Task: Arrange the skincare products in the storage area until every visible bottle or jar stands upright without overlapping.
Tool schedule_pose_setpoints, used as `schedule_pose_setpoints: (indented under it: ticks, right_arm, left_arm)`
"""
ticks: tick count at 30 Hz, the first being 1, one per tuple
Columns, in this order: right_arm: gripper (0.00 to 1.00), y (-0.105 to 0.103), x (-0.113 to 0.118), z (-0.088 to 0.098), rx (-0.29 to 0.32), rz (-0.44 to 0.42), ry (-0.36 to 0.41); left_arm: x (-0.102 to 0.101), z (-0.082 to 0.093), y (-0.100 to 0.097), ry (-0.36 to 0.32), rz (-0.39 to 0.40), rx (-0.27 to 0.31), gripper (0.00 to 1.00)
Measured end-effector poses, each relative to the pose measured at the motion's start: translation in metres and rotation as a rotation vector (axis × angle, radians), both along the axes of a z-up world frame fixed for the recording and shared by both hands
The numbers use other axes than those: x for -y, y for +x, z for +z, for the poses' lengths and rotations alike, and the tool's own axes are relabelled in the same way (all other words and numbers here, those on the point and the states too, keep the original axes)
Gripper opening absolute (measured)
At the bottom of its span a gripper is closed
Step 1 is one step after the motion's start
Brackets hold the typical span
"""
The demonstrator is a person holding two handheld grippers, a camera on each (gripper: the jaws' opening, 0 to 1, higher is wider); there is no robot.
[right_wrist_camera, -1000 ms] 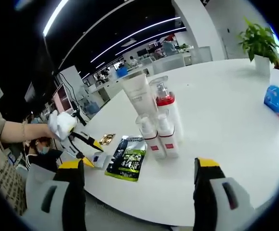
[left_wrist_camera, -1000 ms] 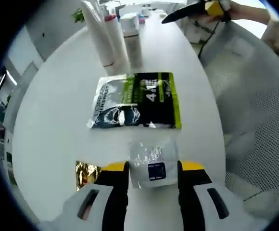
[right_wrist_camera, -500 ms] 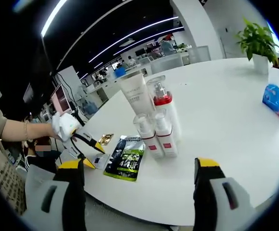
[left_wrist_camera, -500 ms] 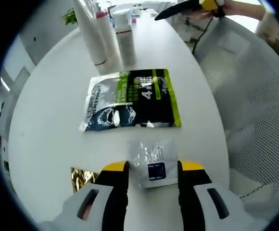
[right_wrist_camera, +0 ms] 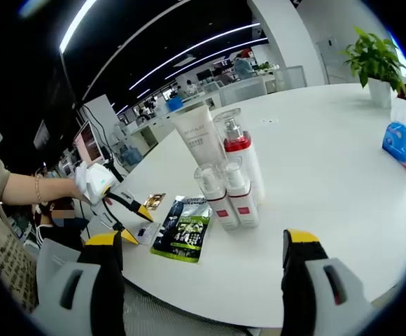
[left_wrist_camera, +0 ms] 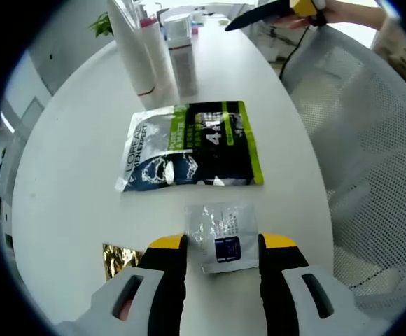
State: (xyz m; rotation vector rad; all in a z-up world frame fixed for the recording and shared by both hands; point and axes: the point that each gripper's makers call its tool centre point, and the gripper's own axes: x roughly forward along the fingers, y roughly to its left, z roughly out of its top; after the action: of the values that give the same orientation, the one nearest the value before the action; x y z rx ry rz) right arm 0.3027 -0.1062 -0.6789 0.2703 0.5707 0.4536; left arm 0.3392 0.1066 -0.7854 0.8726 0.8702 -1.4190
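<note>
Between the earlier left gripper view and this one, almost nothing had shifted: the small clear sachet (left_wrist_camera: 222, 236) lay in the same place between the fingers, and the right gripper view had barely drifted. The left gripper (left_wrist_camera: 222, 245) sat low at the near edge of the table (left_wrist_camera: 70, 175), its fingers apart and straddling the sachet, one on each side, with the sachet flat and its long axis running along the line of the fingers. Whether the pads touched it could not be told. Just beyond lay the dark green-edged pouch (left_wrist_camera: 192, 145), flat, its long side across the fingers' line. A gold foil packet (left_wrist_camera: 117, 255) lay beside the left finger. The upright bottles and tube (right_wrist_camera: 222, 175) stood clustered toward the table's middle, well apart from the left gripper. The right gripper (right_wrist_camera: 201, 266) hung off the table edge with its fingers wide apart and nothing between them. The left gripper was plainly the nearer to the sachet, so a straight closing would likely take it.
</note>
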Motion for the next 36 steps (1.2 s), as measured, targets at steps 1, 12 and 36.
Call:
schedule_pose_setpoints:
  ticks: [1,12,36]
  right_arm:
    - [0.95,0.000,0.000,0.000,0.000,0.001,-0.001]
    - [0.95,-0.002,-0.004,0.000,-0.004,0.016,-0.008]
    - [0.95,-0.005,-0.014,0.004,0.010,0.081,-0.006]
  left_arm:
    - [0.000,0.000,0.000,0.000,0.001,-0.001,0.38]
    - [-0.002,0.009,0.003,-0.021,0.056,0.029,0.47]
    - [-0.040,0.054,-0.025,-0.298,0.727,-0.060,0.71]
